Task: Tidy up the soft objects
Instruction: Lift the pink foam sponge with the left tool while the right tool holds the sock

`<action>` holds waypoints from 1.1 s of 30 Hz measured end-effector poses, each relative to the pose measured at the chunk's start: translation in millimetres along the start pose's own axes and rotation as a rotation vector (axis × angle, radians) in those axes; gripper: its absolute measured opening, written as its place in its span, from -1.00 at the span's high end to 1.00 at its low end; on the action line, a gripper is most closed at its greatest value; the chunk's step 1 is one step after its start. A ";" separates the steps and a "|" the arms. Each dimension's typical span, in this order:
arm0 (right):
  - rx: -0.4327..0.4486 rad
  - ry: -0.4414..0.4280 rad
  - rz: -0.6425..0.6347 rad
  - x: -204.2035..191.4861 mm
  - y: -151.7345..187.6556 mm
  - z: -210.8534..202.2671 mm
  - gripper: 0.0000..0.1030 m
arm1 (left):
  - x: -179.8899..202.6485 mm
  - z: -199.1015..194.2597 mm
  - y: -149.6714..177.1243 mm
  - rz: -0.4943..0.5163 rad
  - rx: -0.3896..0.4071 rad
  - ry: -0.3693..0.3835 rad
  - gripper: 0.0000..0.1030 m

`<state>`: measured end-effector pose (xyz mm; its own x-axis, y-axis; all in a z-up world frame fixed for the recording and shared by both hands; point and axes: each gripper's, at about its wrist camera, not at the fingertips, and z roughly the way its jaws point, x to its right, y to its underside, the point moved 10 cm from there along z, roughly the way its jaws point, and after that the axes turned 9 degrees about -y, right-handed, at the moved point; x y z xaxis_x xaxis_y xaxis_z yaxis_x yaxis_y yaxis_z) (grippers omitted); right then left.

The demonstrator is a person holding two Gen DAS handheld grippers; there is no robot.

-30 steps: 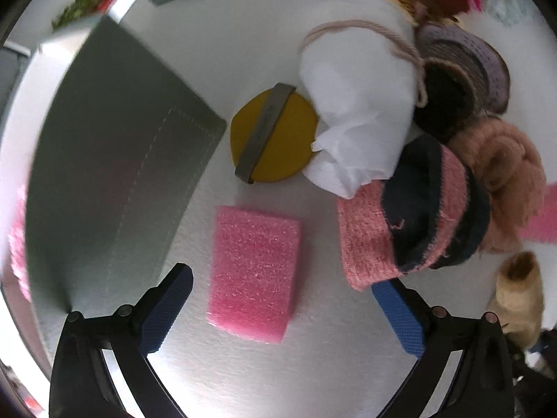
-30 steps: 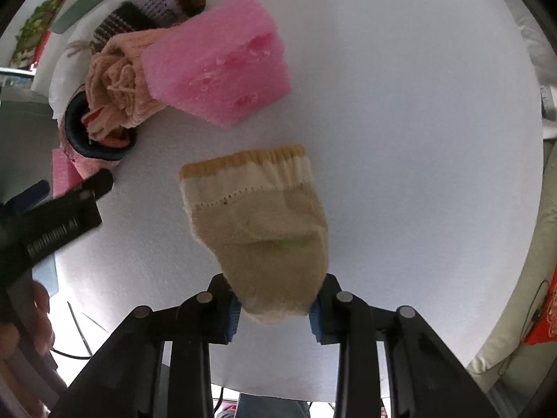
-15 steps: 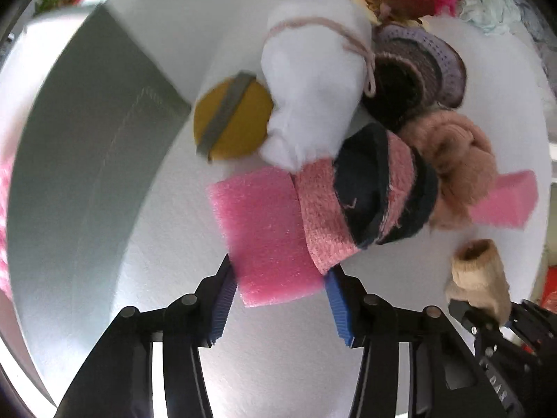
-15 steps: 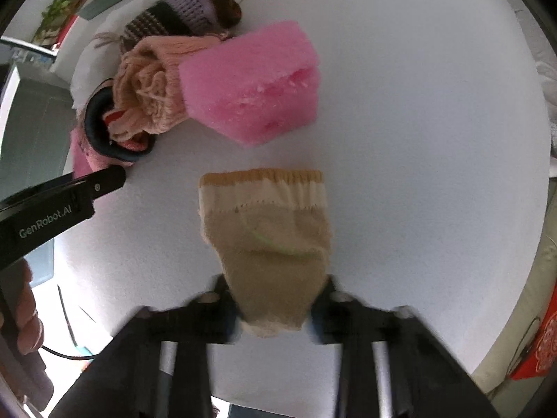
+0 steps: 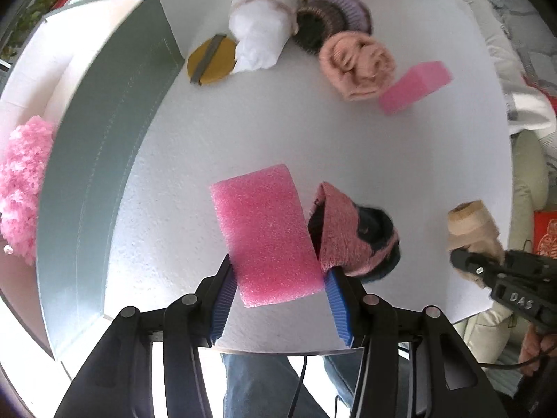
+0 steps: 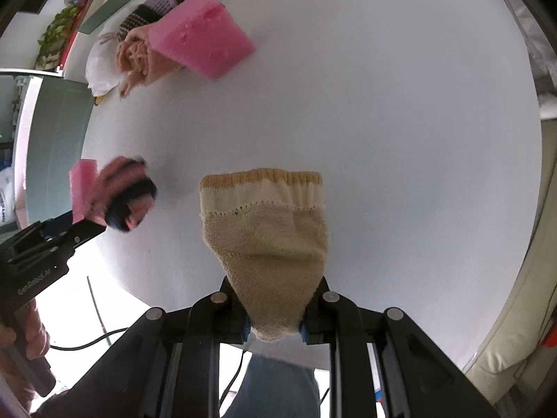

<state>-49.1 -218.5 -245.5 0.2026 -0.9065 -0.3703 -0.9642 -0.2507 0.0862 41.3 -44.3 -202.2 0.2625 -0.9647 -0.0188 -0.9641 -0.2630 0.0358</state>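
My left gripper (image 5: 278,296) is shut on a pink foam block (image 5: 266,237) and holds it above the white table; a pink-and-navy knit hat (image 5: 351,237) is caught with it against the right finger. My right gripper (image 6: 273,317) is shut on a beige knit sock (image 6: 268,230), lifted off the table; it also shows in the left wrist view (image 5: 473,230). The left gripper with block and hat shows in the right wrist view (image 6: 87,216).
A grey-green fabric bin (image 5: 104,146) stands at the left with a fluffy pink item (image 5: 21,188) inside. At the table's far side lie a yellow round pad (image 5: 210,61), white bag (image 5: 259,35), knit hats (image 5: 330,17), peach scarf (image 5: 358,66) and a second pink foam block (image 5: 416,85).
My left gripper closed on the pink foam block together with the pink-and-navy hat and lifted both back away from the pile. My right gripper kept the sock and rose.
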 end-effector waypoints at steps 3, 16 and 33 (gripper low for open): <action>0.001 -0.009 -0.008 -7.5 8.5 -6.4 0.58 | -0.2 -15.2 6.4 0.018 0.035 0.009 0.02; 0.036 -0.016 -0.020 -10.1 11.1 -17.1 0.58 | -50.4 37.3 0.4 -0.226 -0.047 -0.017 -0.55; 0.020 0.014 0.020 4.0 34.6 -19.5 0.58 | -56.0 77.6 -45.9 -0.477 -0.146 0.039 -0.56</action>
<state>-78.3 -237.5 -226.0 0.1855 -0.9160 -0.3557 -0.9713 -0.2258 0.0750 67.7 22.4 -280.3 0.6766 -0.7357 -0.0300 -0.7215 -0.6706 0.1723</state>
